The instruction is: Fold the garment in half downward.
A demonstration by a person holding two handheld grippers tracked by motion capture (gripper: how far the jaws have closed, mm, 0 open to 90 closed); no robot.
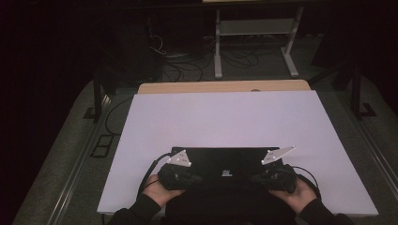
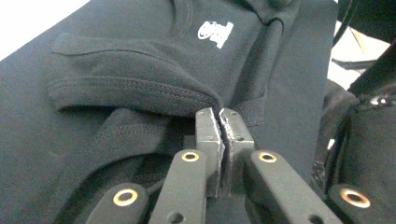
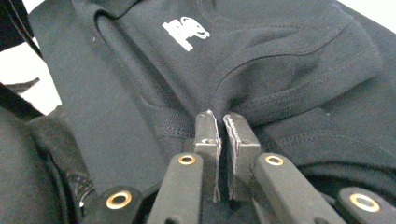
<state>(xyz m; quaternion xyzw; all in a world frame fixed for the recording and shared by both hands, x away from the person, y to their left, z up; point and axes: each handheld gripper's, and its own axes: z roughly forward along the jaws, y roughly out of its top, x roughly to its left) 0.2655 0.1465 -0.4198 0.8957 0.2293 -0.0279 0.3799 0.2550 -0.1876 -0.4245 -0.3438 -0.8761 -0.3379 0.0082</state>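
Observation:
A black garment (image 1: 220, 159) with a small white logo (image 1: 225, 173) lies at the near edge of the white board (image 1: 225, 117). My left gripper (image 1: 196, 178) comes in from the left and my right gripper (image 1: 255, 178) from the right, tips facing each other over the garment's near part. In the left gripper view my left gripper (image 2: 220, 114) is shut, pinching a folded, stitched hem of the garment (image 2: 140, 70); the logo (image 2: 215, 33) shows beyond. In the right gripper view my right gripper (image 3: 219, 116) is likewise shut on a folded hem of the garment (image 3: 289, 60).
The white board covers a wooden table whose far edge (image 1: 225, 86) shows behind it. Beyond stand a white table frame (image 1: 256, 42) and loose cables (image 1: 187, 68) on the dark floor. A person's hands (image 1: 155, 190) hold both grippers at the board's near edge.

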